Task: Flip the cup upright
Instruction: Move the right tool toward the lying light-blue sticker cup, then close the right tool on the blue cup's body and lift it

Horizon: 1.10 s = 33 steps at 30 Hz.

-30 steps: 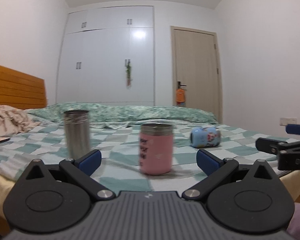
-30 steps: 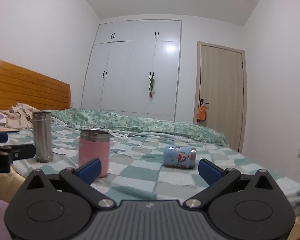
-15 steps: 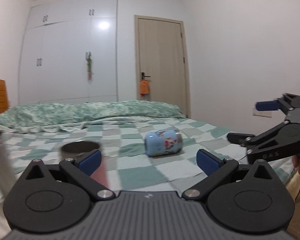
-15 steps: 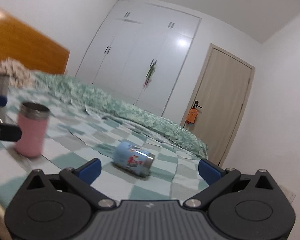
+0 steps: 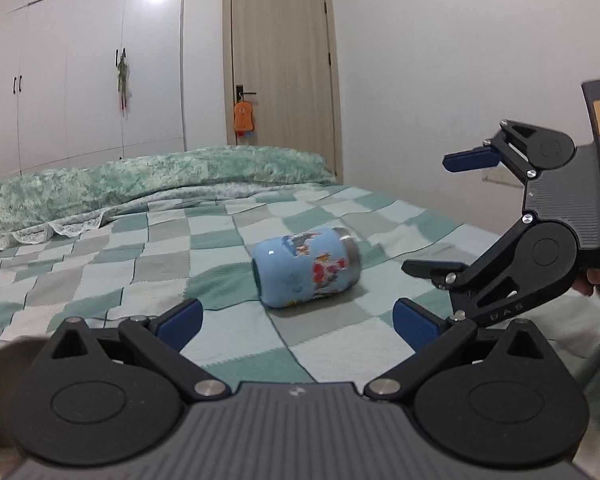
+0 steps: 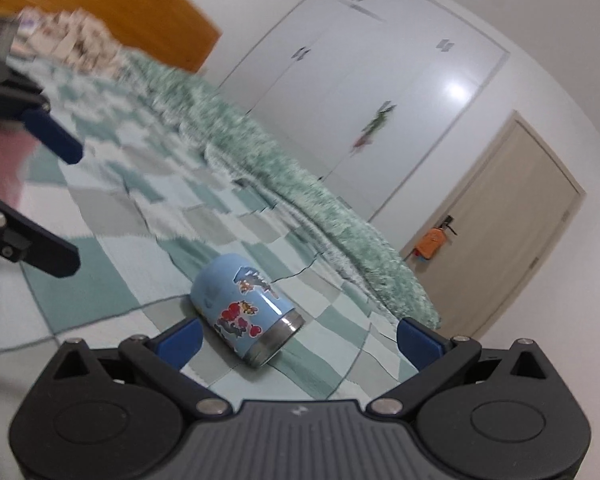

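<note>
A light blue cup [image 5: 306, 268] with cartoon stickers and a steel rim lies on its side on the checked bedspread [image 5: 204, 248]. In the left wrist view it lies just ahead of my open, empty left gripper [image 5: 298, 320], between the fingertips' line. In the right wrist view the cup [image 6: 246, 306] lies close ahead of my open, empty right gripper [image 6: 298, 334], rim pointing toward the lower right. The right gripper [image 5: 444, 208] shows at the right of the left view, tilted and open. The left gripper [image 6: 66, 200] shows at the left of the right view.
A rolled green quilt [image 5: 148, 176] lies across the far side of the bed. A steel rim [image 5: 4, 354] shows at the left view's lower left edge. A blurred pink shape [image 6: 4, 160] sits at the right view's left edge. Wardrobe [image 5: 80, 60] and door [image 5: 284, 76] stand behind.
Both grippers have swung toward the blue cup and moved closer to it. The right gripper has tilted. The pink and steel cups have slid out to the view edges.
</note>
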Each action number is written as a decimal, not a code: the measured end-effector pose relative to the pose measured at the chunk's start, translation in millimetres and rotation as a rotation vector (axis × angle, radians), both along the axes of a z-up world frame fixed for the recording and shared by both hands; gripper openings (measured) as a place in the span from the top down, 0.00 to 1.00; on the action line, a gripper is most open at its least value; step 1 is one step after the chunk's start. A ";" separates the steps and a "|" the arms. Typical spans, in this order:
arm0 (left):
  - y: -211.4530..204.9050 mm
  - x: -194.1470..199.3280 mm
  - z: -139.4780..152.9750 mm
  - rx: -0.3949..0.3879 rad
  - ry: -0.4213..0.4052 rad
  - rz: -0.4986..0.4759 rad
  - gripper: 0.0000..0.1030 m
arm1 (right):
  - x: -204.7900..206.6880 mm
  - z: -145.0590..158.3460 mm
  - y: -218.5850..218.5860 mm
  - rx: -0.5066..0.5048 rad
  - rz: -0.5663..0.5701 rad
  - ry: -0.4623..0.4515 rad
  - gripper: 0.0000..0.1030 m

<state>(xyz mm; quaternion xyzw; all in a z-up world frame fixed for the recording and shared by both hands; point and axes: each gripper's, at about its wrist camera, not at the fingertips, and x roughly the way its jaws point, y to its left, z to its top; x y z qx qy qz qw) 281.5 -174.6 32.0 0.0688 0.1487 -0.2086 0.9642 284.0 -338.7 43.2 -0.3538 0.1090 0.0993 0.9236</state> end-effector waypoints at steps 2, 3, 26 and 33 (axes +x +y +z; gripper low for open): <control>0.3 12.8 -2.3 0.005 0.007 -0.002 0.00 | 21.2 -7.8 7.5 -0.044 0.013 0.024 0.00; 0.6 18.1 -3.0 0.004 0.019 -0.002 0.00 | 29.5 -11.9 10.3 -0.066 0.019 0.032 0.00; 20.3 125.3 -13.6 0.150 0.161 -0.186 0.00 | 129.9 -66.6 59.0 -0.360 0.071 0.085 0.00; 38.6 168.4 -31.2 0.126 0.278 -0.212 0.00 | 161.7 -79.5 70.0 -0.424 0.101 0.166 0.00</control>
